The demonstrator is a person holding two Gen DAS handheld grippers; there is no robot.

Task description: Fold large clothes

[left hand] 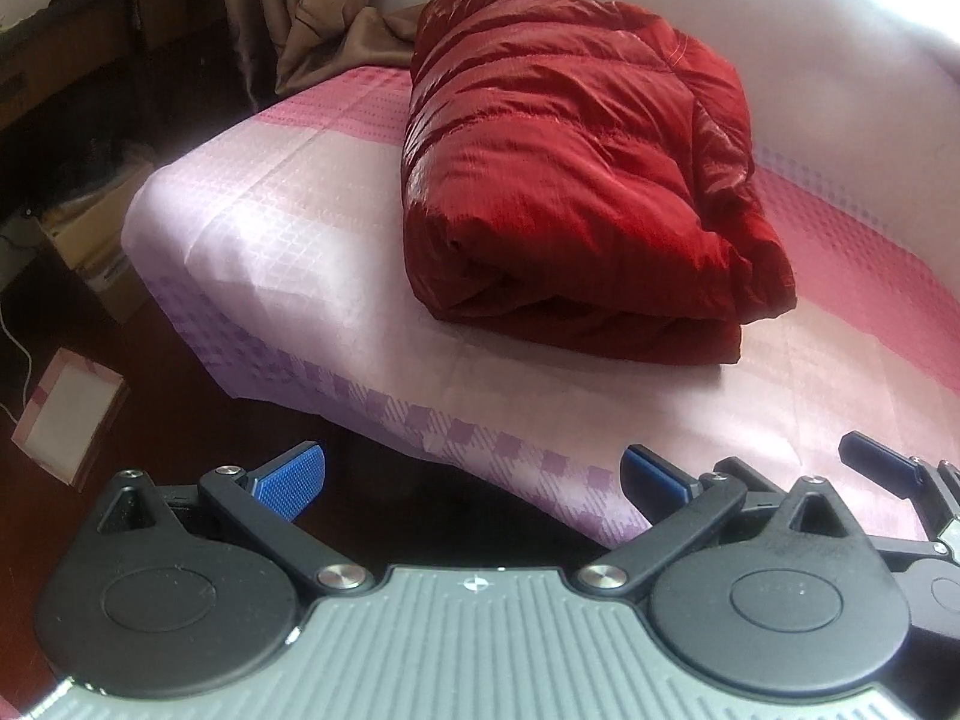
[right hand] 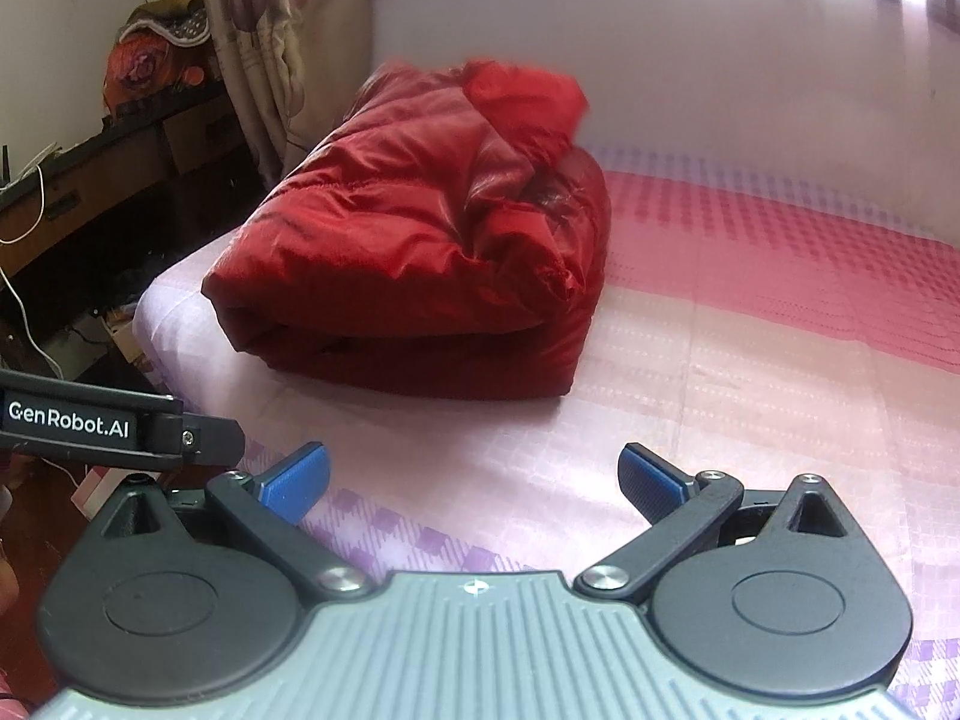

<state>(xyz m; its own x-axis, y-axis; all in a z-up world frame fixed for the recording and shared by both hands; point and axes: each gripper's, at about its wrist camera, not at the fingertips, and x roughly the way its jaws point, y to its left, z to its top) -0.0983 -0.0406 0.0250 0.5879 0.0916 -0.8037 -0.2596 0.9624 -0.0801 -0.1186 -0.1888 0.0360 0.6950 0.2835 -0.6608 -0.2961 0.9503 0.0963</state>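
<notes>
The folded red puffer jacket lies on the pink checked bedsheet; the right gripper hovers wide apart, empty, near the bed's edge.

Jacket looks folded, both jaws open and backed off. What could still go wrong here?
1. The puffy jacket is a thick, springy bundle; its top layer may puff up and unfold with nothing holding it.
2. It lies near the bed's left edge, so a nudge could slide it toward the floor.
3. The hood sits loose on top and may flop off.
</notes>
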